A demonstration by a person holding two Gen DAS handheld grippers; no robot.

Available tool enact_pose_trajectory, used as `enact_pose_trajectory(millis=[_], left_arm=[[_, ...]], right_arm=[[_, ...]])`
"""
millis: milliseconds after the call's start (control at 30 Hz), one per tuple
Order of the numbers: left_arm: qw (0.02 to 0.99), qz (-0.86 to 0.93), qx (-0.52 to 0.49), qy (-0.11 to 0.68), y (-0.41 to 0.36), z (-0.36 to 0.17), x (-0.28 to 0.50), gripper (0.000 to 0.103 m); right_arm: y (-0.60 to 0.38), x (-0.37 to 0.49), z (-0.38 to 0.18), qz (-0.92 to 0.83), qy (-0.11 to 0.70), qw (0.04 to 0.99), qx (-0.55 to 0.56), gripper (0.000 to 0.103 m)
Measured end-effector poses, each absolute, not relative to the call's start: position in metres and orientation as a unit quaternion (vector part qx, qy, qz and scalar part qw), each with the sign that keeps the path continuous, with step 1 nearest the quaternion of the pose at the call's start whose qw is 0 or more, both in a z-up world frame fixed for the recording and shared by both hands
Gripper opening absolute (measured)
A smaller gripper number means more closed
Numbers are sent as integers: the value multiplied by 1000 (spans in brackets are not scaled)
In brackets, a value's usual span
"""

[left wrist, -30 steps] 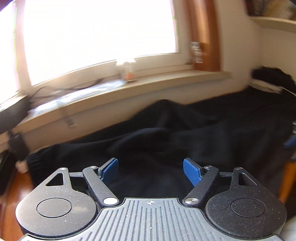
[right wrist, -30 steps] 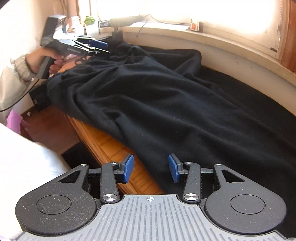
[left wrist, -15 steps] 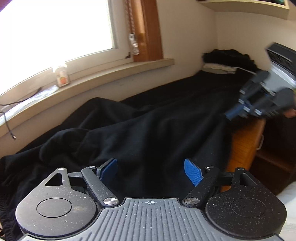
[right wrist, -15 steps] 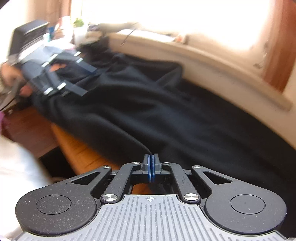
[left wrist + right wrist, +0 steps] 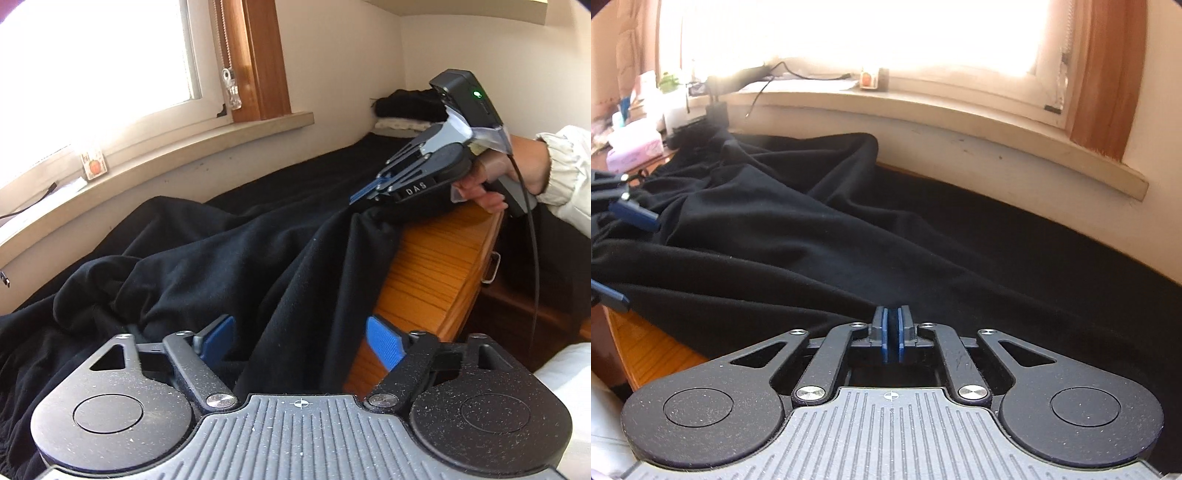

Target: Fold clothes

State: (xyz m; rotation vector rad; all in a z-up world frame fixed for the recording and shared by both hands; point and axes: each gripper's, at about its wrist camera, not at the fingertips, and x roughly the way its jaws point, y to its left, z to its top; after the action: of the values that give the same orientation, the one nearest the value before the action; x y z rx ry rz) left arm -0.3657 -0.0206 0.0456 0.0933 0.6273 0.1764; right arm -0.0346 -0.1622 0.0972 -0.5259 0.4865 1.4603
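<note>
Folding is only just begun: the black garment (image 5: 229,258) is spread in lumps over the wooden table (image 5: 436,266) by the window sill (image 5: 960,118). One edge is pinched tight in the right gripper (image 5: 892,332), while cloth is straddled, not yet squeezed, by the closing left gripper (image 5: 301,341). Flat dark room is left beside the wall

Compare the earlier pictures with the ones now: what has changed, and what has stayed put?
The right gripper has closed from open onto an edge of the black garment. The left gripper has swung right, its jaws narrowing a little but open, cloth between them. The garment stays draped over the wooden edge.
</note>
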Motion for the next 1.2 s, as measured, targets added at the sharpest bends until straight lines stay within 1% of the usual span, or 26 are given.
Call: enact_pose_trajectory(millis=[33,100,267,400,467,500,533,633,700,800,867,900,933,967,1000,1200], left_arm=[[947,87,46,306,-21,46,-368,64],[948,86,46,302,-23,47,-372,58],[951,79,41,296,-28,49,-380,58],[955,94,62,276,-38,56,-382,59],[957,90,65,269,-42,59,-379,55],[957,84,65,271,-43,59,-377,48],[956,76,65,276,-44,58,-373,46],[951,67,76,293,-50,51,-361,47],[947,60,77,306,-53,44,-352,51],[942,56,84,321,-53,36,-341,51],[940,58,84,326,-49,32,-336,46],[940,59,80,325,-45,31,-335,36],[941,60,76,323,-42,31,-334,18],[943,60,70,321,-38,31,-334,9],[944,59,62,317,-34,32,-334,3],[946,66,41,315,-4,39,-326,3]], right_arm=[[-163,-34,97,651,220,689,-232,13],[-164,-33,96,650,224,689,-230,14],[-164,-33,95,647,226,691,-232,14],[-160,-31,92,643,233,692,-231,15],[-159,-28,91,642,242,692,-222,17],[-159,-25,91,642,247,693,-217,18],[-158,-23,91,641,251,693,-212,20],[-160,-18,90,640,259,694,-203,22],[-161,-18,89,640,261,694,-200,22],[-162,-17,90,640,260,695,-200,22],[-163,-17,90,640,260,695,-198,22],[-164,-16,90,640,260,696,-197,22],[-165,-16,91,640,259,696,-196,22],[-168,-17,93,641,255,697,-196,22],[-171,-18,95,643,250,697,-196,22],[-200,-44,116,676,200,675,-219,24]])
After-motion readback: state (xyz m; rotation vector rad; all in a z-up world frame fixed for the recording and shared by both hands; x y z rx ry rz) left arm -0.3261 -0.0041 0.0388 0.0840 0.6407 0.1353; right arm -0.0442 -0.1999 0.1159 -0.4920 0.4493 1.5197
